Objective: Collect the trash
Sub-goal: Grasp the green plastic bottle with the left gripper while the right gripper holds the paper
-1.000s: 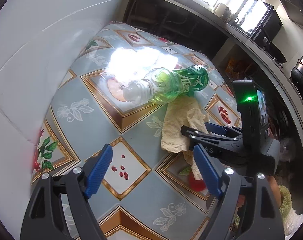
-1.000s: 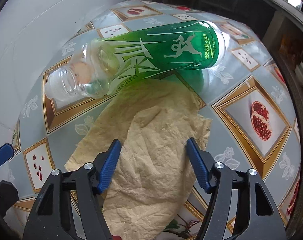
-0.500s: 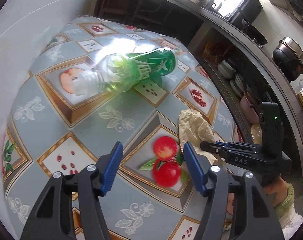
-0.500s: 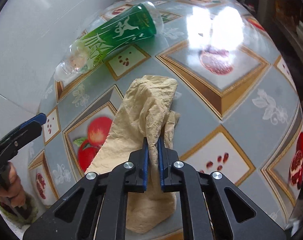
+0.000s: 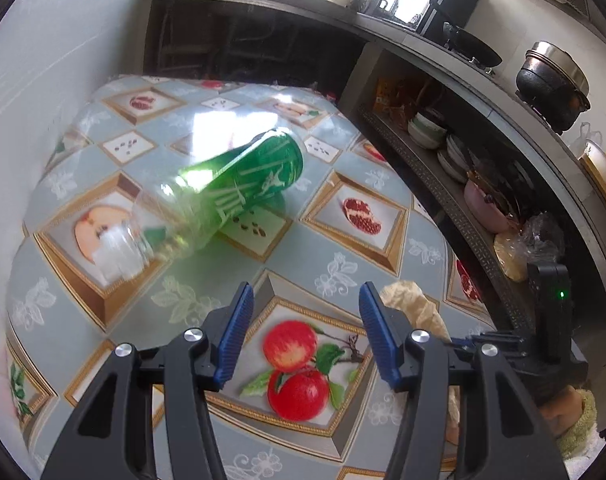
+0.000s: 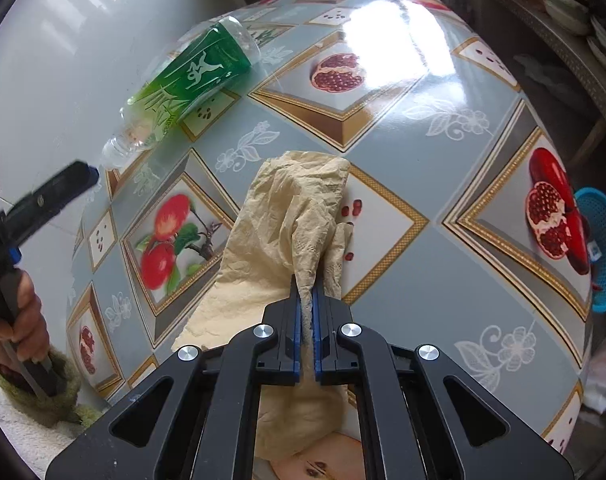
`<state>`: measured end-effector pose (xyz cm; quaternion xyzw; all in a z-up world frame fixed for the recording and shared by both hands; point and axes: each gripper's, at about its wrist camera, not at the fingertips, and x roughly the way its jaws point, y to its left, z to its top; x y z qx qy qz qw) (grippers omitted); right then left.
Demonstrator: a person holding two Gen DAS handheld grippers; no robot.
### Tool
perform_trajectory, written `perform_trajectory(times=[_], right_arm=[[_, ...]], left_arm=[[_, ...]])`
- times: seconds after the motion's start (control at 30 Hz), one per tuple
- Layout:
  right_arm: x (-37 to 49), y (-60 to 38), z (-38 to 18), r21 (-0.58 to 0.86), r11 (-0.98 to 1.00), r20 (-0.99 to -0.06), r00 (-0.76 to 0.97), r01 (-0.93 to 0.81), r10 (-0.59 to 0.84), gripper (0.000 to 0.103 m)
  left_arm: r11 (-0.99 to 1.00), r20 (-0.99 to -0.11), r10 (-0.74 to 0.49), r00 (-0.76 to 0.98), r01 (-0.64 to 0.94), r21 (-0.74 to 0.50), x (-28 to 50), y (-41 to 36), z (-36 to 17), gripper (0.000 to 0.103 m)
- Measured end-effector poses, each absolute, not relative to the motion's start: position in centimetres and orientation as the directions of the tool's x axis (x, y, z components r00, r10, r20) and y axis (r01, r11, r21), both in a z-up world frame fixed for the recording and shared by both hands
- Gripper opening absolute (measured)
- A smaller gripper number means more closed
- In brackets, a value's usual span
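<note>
A green plastic bottle (image 5: 239,188) (image 6: 191,76) lies on its side on the fruit-patterned tablecloth (image 5: 335,240), its clear neck toward the wall. My left gripper (image 5: 305,292) hovers just short of it over an apple picture; its jaws are closing with nothing between them. My right gripper (image 6: 308,286) is shut on a crumpled beige paper napkin (image 6: 287,216), pinching a fold while the rest drapes onto the table. In the left wrist view the napkin (image 5: 413,306) shows beside my right finger.
A white wall borders the table on the left. A dark counter with shelves of bowls and plates (image 5: 443,140) and a black pot (image 5: 551,76) runs along the right. A blue mesh basket (image 6: 603,248) sits beyond the table's right edge.
The right gripper shut on the napkin and dragged it away from the bottle. The left gripper narrowed and moved closer to the bottle, which now lies uncovered.
</note>
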<state>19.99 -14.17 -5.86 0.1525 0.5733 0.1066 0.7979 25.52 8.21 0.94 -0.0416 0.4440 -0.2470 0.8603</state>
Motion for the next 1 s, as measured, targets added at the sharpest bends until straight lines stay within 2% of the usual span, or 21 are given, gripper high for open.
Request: perform_trajectory(times=[0.07, 0.17, 0.23, 0.33, 0.43, 0.53, 0.73, 0.93, 1.0], right_arm=[[19.8, -14.7, -6.0, 0.379, 0.925, -0.878, 0.325, 0.025, 0.351, 0.003], [19.4, -15.8, -6.1, 0.396, 0.917, -0.872, 0.33, 0.045, 0.361, 0.003], [19.0, -16.2, -6.0, 0.395, 0.917, -0.872, 0.335, 0.048, 0.358, 0.003], [18.6, -16.5, -5.8, 0.394, 0.918, -0.871, 0.341, 0.05, 0.355, 0.003], [18.5, -16.6, -5.9, 0.406, 0.912, -0.865, 0.344, 0.056, 0.364, 0.003], [18.3, -16.7, -6.0, 0.415, 0.907, -0.861, 0.35, 0.063, 0.37, 0.003], [18.1, -17.1, -6.2, 0.429, 0.901, -0.854, 0.352, 0.062, 0.383, 0.003], [17.9, -17.5, -6.3, 0.444, 0.893, -0.846, 0.359, 0.068, 0.394, 0.003], [17.8, -17.5, -6.3, 0.447, 0.892, -0.845, 0.362, 0.07, 0.395, 0.003]], left_arm=[[0.877, -0.737, -0.454, 0.501, 0.4, -0.268, 27.3, 8.0, 1.8, 0.07], [0.872, -0.745, -0.443, 0.499, 0.435, -0.227, 30.2, 6.9, 2.6, 0.077], [0.863, -0.759, -0.42, 0.498, 0.479, -0.163, 32.6, 5.7, 3.0, 0.083], [0.837, -0.782, -0.374, 0.499, 0.544, -0.053, 35.6, 3.3, 3.1, 0.086], [0.799, -0.836, -0.294, 0.464, 0.599, 0.051, 38.4, 1.2, 1.9, 0.087], [0.8, -0.857, -0.202, 0.474, 0.585, 0.135, 39.6, 1.1, 1.0, 0.087], [0.814, -0.875, -0.26, 0.408, 0.58, 0.029, 38.5, 4.3, 0.3, 0.087], [0.84, -0.911, -0.176, 0.374, 0.54, 0.059, 39.3, 5.5, -2.3, 0.087], [0.847, -0.908, -0.146, 0.392, 0.524, 0.091, 39.2, 5.7, -2.6, 0.083]])
